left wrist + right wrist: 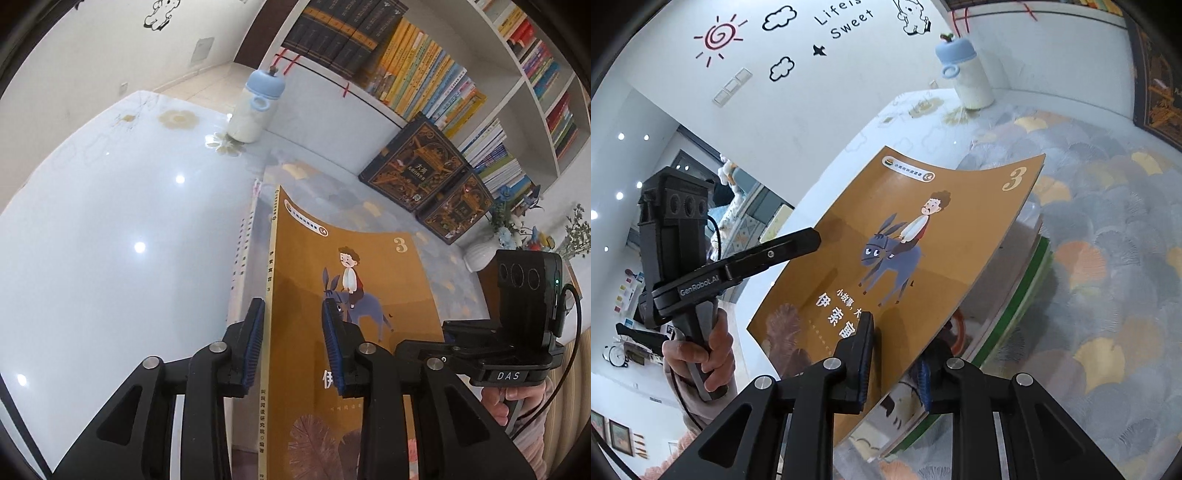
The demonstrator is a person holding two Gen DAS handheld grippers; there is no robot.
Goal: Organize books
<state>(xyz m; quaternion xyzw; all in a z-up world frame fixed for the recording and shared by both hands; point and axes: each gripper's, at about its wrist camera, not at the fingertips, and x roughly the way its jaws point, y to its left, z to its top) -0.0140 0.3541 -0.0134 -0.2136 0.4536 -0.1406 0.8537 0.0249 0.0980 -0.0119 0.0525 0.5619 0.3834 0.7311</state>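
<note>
A thin orange children's book [354,280] with a boy on a donkey and a "3" on its cover is lifted and tilted above the table. My left gripper [293,347] straddles its spine edge, the fingers a little apart around it. My right gripper [894,362] is shut on the book's lower edge [923,236], one pad on the cover and one beneath. The left gripper also shows in the right wrist view [790,243] at the book's left side. A stack of thin books [1015,295] with a green edge lies under the orange book.
A white bottle with a blue lid [255,107] stands on the glossy white table [110,221]. A patterned mat [1108,240] covers the table's right part. Two dark ornate books [417,158] lean against the white shelf [532,74], which is filled with books. A vase with flowers [491,243] stands at the right.
</note>
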